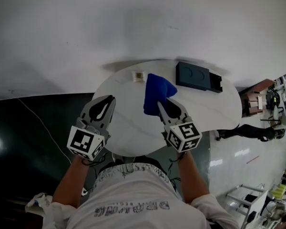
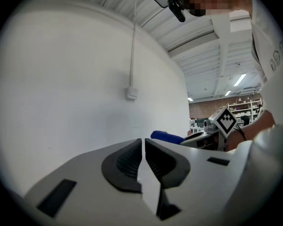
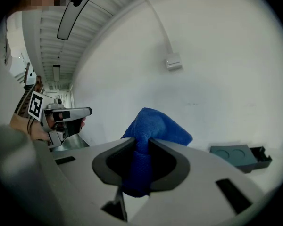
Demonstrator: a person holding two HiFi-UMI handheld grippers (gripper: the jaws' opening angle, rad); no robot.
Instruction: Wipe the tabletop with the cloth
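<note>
Head view places the blue cloth (image 1: pixel 157 92) directly ahead of the right claw (image 1: pixel 168 105), bunched at the claw tips and running away from the person along the claw's own line, so its long axis continues that of the claw. Right gripper view confirms the hold: the jaws are clamped on a gathered fold of the cloth, and the rest of it swells out beyond the tips. Whether the free end touches the bench (image 1: pixel 128 128) cannot be told from any view. The left claw (image 1: pixel 105 101) stands to the left of the cloth and apart from it; left gripper view shows its jaws drawn together with nothing between them. The right claw is therefore the working one. Bare bench lies below and to the left of the right claw. A dark tray (image 1: pixel 198 77) lies just beyond the right claw and to its right. A small square item (image 1: pixel 138 76) sits beyond it to the left. Judgement: the wipe calls for pressing the cloth down and sweeping across the open middle, keeping short of both items.
</note>
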